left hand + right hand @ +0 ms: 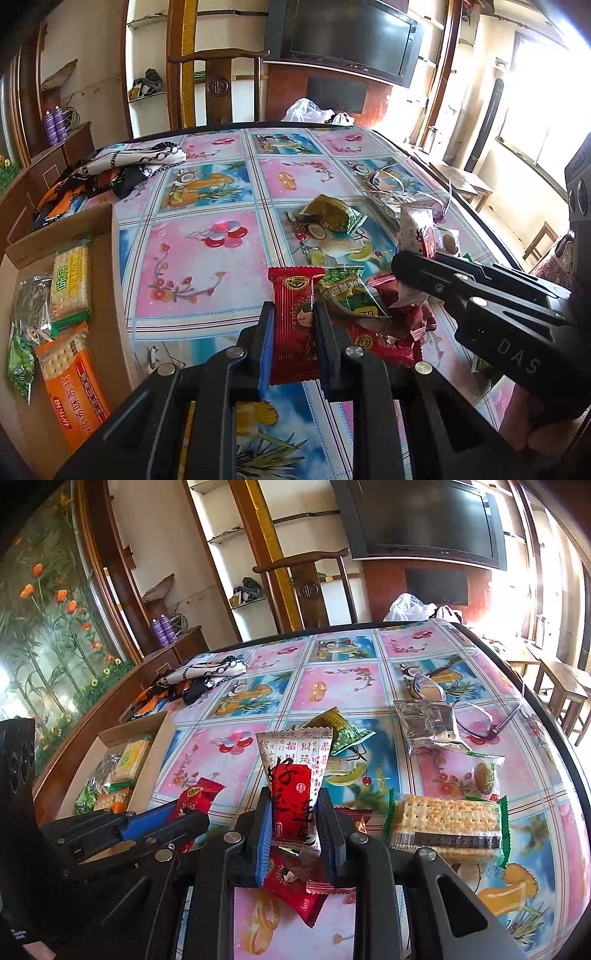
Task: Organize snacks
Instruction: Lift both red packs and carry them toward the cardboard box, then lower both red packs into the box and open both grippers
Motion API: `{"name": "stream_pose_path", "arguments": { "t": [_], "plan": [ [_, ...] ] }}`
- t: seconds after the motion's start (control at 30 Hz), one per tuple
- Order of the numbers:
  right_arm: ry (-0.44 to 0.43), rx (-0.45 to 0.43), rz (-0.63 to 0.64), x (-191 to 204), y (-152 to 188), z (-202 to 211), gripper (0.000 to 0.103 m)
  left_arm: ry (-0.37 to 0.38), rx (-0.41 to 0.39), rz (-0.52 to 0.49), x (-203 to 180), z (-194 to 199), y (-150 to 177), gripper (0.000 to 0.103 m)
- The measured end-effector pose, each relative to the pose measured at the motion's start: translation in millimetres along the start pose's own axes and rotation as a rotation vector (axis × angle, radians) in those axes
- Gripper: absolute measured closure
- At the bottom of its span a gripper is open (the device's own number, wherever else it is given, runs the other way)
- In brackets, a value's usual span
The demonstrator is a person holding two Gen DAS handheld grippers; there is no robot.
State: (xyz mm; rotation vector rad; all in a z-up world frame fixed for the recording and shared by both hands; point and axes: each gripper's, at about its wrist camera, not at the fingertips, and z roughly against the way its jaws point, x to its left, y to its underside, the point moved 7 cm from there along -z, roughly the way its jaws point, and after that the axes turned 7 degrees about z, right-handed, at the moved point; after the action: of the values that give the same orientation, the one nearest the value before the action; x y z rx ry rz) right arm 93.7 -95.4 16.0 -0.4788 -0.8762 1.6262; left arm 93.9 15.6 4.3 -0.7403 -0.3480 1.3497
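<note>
Red foil with a cartoon girl sat clamped in the left gripper as a red packet; the right gripper pinched a white pouch printed with red Chinese characters. At nine o'clock the cardboard box held crackers.

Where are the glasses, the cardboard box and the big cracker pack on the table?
glasses [480, 716]: right wrist view, on the near lens.
cardboard box [155, 760]: right wrist view, on its right wall.
cracker pack [447, 819]: right wrist view, on the crackers at its middle.
</note>
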Motion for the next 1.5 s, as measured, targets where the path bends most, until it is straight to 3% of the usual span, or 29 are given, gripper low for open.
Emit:
{"name": "stream_pose_path", "arguments": {
  "t": [0.33,0.67,1.0,1.23,1.5],
  "plan": [
    [-0.006,0.0,0.011,5,0,-1,0.079,0.007,-0.029,0.027,9,9,-7,0.084],
    [-0.041,-0.005,0.061,27,3,-2,0.079,-0.009,-0.082,0.1,44,27,-22,0.084],
    [-0.141,-0.017,0.106,56,7,-2,0.079,-0.028,-0.12,0.193,83,42,-30,0.084],
    [-0.241,-0.014,0.037,75,9,-4,0.079,-0.069,-0.164,0.236,115,59,-29,0.084],
    [-0.354,-0.038,0.094,145,18,3,0.078,-0.126,-0.164,0.33,165,68,-17,0.084]
  ]
}}
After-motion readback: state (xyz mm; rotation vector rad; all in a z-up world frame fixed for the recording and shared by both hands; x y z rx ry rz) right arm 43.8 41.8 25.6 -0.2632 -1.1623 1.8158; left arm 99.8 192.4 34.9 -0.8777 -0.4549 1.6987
